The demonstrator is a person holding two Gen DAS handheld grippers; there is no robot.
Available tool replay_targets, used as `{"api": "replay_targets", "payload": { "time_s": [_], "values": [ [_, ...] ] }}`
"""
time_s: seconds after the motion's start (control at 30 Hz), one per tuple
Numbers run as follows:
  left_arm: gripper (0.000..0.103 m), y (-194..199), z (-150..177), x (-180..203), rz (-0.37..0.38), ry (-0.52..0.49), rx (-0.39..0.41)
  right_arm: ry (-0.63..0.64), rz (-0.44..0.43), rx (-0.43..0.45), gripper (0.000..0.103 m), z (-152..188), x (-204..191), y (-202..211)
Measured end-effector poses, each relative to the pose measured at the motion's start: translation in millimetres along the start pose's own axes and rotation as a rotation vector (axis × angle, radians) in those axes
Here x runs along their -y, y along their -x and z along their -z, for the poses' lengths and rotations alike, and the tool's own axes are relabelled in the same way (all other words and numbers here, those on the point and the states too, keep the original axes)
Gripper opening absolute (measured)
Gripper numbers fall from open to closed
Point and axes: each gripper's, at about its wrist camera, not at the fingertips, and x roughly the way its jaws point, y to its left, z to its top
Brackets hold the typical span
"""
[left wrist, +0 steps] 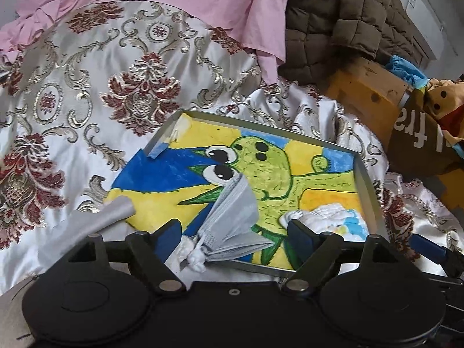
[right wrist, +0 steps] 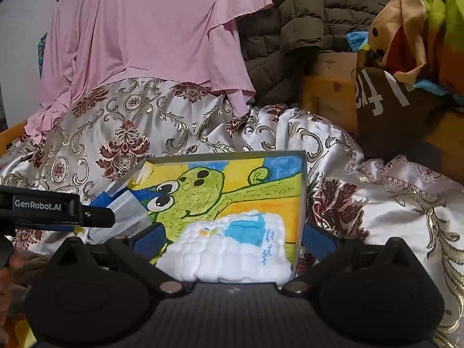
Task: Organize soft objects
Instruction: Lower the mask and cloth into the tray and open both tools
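A metal tray (left wrist: 366, 179) with a green cartoon creature painted inside lies on a patterned satin bedspread. A folded grey face mask (left wrist: 235, 217) stands on the tray between the fingers of my left gripper (left wrist: 235, 232), which is open around it. A white quilted pad with blue marks (right wrist: 232, 246) lies on the tray (right wrist: 303, 191) right in front of my right gripper (right wrist: 232, 240), whose wide-open fingers flank it. The grey mask (right wrist: 127, 211) and the left gripper's body (right wrist: 52, 208) show at the left of the right wrist view. The pad shows in the left view (left wrist: 324, 217).
A pink garment (left wrist: 203, 3) and a brown quilted jacket (left wrist: 342, 20) are heaped behind. A brown bag with colourful cloth (right wrist: 406, 58) and a cardboard box (left wrist: 365, 92) stand at the right. A grey cloth strip (left wrist: 95, 217) lies left of the tray.
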Motion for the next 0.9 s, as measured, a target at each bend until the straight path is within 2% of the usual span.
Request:
{"api": "replay_targets", "payload": {
  "time_s": [0.73,0.9],
  "values": [
    [0.085,9.1,13.2,-5.0,-0.016,-0.030,0.037,-0.024,0.009,-0.029,0.103,3.9,2.7,-2.7],
    [0.093,30.2,20.3,-10.9,-0.031,-0.020,0.078,-0.010,0.001,-0.023,0.103,5.3,-3.2,14.6]
  ]
}}
